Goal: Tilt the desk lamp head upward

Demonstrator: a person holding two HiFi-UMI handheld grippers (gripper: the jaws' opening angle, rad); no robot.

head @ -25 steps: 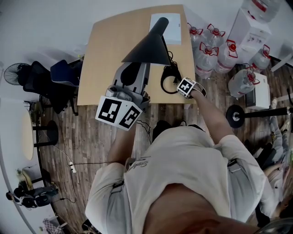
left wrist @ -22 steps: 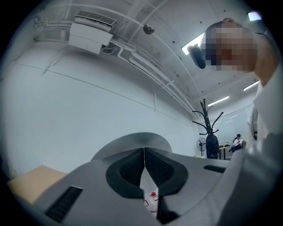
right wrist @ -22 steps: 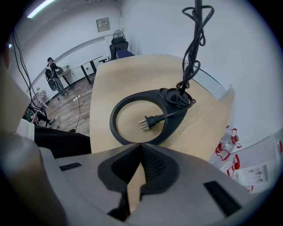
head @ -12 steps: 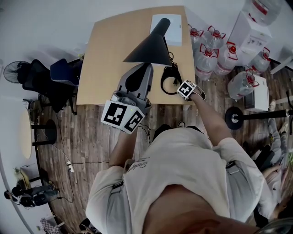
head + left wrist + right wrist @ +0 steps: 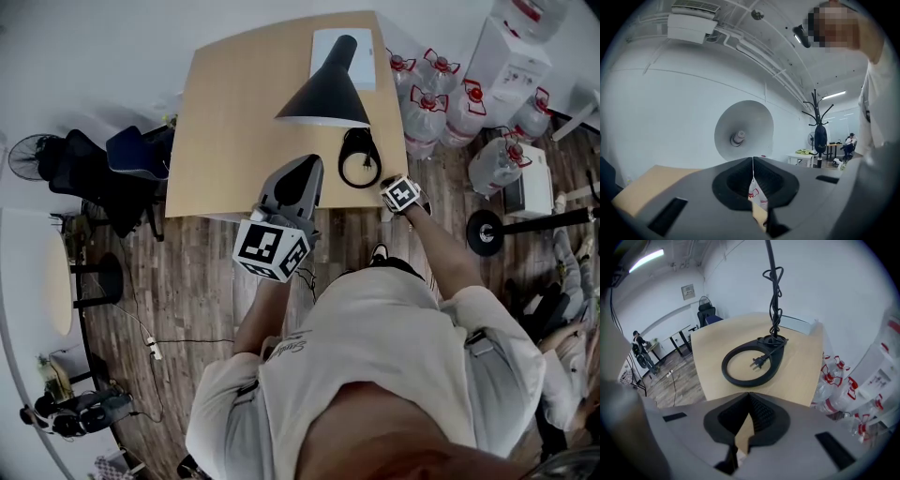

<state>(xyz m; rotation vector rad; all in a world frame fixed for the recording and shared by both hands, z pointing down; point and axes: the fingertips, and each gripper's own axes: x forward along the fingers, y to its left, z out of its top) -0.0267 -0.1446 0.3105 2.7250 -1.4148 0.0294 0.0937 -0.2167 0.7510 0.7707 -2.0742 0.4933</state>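
Lamp head sits just up-frame of your left tool, farther from your right tool; both tools are pressed together, holding nothing.

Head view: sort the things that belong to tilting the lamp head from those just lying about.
Job: lamp head, ring base, left tongs, right tongs, both shut.
Lying about: white sheet, water bottles, office chair, floor fan.

Left hand-held gripper and right hand-held gripper, jaws together on nothing, both arms forward.
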